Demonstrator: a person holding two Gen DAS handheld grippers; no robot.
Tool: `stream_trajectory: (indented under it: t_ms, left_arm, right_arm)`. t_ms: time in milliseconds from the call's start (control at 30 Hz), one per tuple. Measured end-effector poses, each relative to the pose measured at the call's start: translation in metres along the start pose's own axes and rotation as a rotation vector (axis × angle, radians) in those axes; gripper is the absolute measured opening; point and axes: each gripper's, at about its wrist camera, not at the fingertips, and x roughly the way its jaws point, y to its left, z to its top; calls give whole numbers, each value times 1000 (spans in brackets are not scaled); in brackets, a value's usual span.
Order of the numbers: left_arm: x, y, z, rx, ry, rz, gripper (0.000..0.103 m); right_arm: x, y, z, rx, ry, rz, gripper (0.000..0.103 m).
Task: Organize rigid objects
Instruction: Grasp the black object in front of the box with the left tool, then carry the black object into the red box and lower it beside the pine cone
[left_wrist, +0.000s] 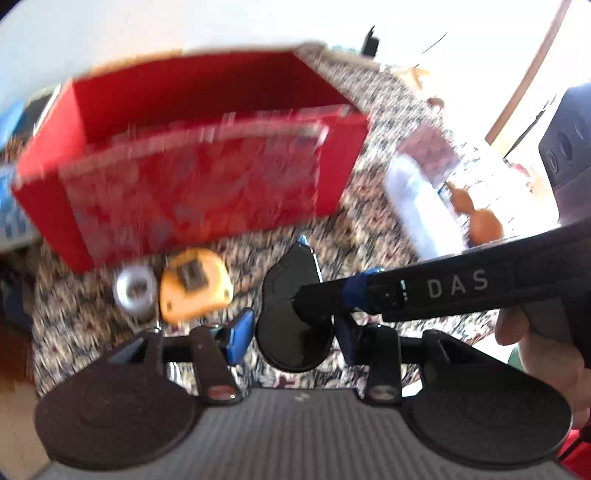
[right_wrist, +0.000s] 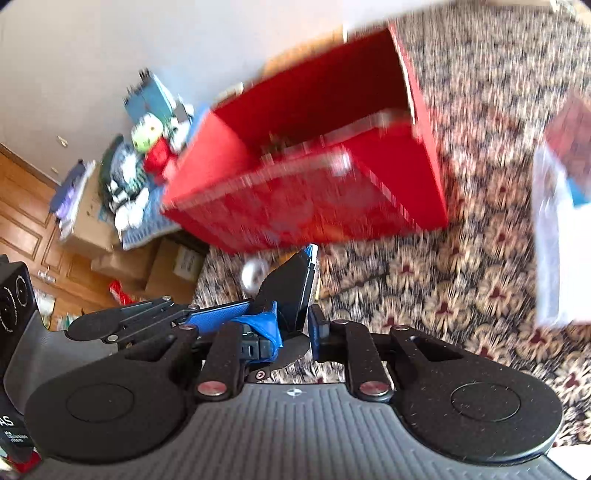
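On the patterned floral carpet (left_wrist: 376, 122), an open red rectangular cardboard box (left_wrist: 192, 155) stands, a silver metal ring (left_wrist: 135, 290) and an orange plastic tape measure (left_wrist: 194, 291) just before it. The left gripper (left_wrist: 293, 332) is partly closed on a glossy black flat plastic object (left_wrist: 291, 325). The right gripper (right_wrist: 295, 328), jaws pinched tight, clamps that object's edge (right_wrist: 291, 291).
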Motion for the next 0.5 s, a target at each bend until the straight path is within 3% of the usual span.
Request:
stream_trajectory:
  t_ms: [233,500]
  left_arm:
    - [-30,-8,36,92,-124,-11,41]
    - [-51,0,82,168,-234,15,41]
  right_arm:
    - [-22,18,29,-67,-130,-9,0]
    - [-14,41,70,-172,-224,-37,0]
